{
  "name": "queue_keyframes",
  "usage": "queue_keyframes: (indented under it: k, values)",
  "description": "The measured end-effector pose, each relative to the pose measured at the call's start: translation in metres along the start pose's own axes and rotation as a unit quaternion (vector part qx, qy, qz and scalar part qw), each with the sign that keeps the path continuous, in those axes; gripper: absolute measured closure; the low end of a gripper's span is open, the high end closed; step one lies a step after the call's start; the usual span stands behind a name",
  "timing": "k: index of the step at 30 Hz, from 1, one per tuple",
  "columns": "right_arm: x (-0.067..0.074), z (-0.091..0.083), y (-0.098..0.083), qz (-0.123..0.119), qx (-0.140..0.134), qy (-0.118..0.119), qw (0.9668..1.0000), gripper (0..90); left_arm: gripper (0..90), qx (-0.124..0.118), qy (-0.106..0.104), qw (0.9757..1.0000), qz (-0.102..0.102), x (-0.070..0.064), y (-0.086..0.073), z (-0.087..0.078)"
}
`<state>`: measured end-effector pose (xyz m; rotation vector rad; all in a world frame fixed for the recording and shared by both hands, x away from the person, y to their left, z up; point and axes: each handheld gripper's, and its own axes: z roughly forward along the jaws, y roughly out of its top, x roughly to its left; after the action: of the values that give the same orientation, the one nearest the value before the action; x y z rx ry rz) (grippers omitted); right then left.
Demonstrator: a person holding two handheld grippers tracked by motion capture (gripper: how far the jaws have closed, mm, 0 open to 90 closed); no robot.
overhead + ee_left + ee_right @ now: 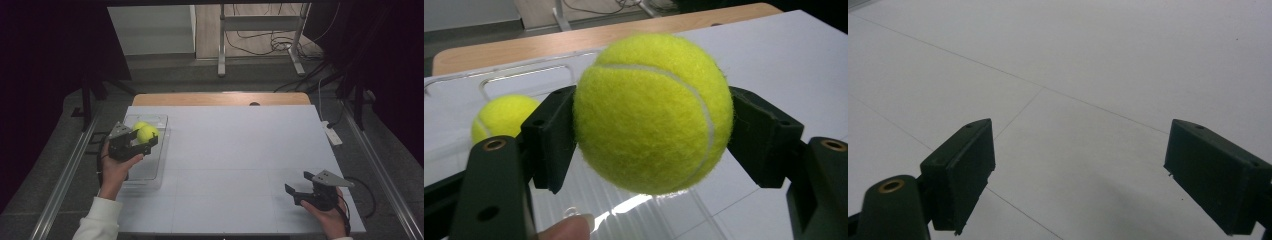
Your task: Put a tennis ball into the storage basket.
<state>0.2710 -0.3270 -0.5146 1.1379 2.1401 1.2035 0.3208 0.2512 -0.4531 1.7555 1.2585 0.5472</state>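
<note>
**Ball gripped over the bin at left, right gripper idle**

Nearest the high camera is a white sleeve (100, 220) at the bottom left, with the left hand (116, 167) rising from it toward the far left of the table (240, 150). That hand carries the left gripper (142, 140), which points forward and a little rightward, roughly level. Its jaws are clamped on a yellow ball (653, 112), one pad on each side of it; being round, the ball has no long axis, though its white seam curves across the top and down the right side in the left gripper view. A fingertip (569, 230) shows at the bottom edge of that view. The held ball hangs above a clear bin (150, 172) standing near the table's left edge. A second ball (504, 117) lies inside the bin, just behind and left of the held one, apart from it.

Across bare white tabletop, well apart at the near right corner, the right hand (327, 215) holds the right gripper (297, 185) low over the surface, pointing leftward. Its jaws stand wide apart with nothing between them.
</note>
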Motion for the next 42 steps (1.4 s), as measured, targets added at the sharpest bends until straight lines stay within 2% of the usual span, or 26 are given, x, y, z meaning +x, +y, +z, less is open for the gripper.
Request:
queue_keyframes:
  k: [10,21,28,32,37,42]
  values:
    - [0.001,0.001,0.0,-0.001,0.001,0.001,1.0,12.8,27.2,0.01,0.023,0.9996,-0.008,0.013,-0.002,-0.002]
    - [0.001,0.0,0.0,-0.001,0.001,0.0,1.0,12.8,27.2,0.019,0.036,0.999,-0.019,0.023,-0.004,-0.004]
    - [0.001,0.001,0.0,-0.001,0.001,0.0,1.0,12.8,27.2,0.034,0.05,0.9978,-0.025,0.031,-0.006,-0.004]
    - [0.001,0.001,0.001,-0.001,0.001,0.0,1.0,12.8,27.1,0.044,0.052,0.9973,-0.028,0.033,-0.007,-0.003]
    - [0.001,0.0,0.001,-0.002,0.001,0.0,1.0,12.8,27.1,0.068,0.06,0.9956,-0.024,0.034,-0.009,0.003]
    - [0.001,0.0,0.0,-0.002,0.001,0.0,1.0,12.8,27.1,0.079,0.066,0.9944,-0.026,0.036,-0.01,0.005]
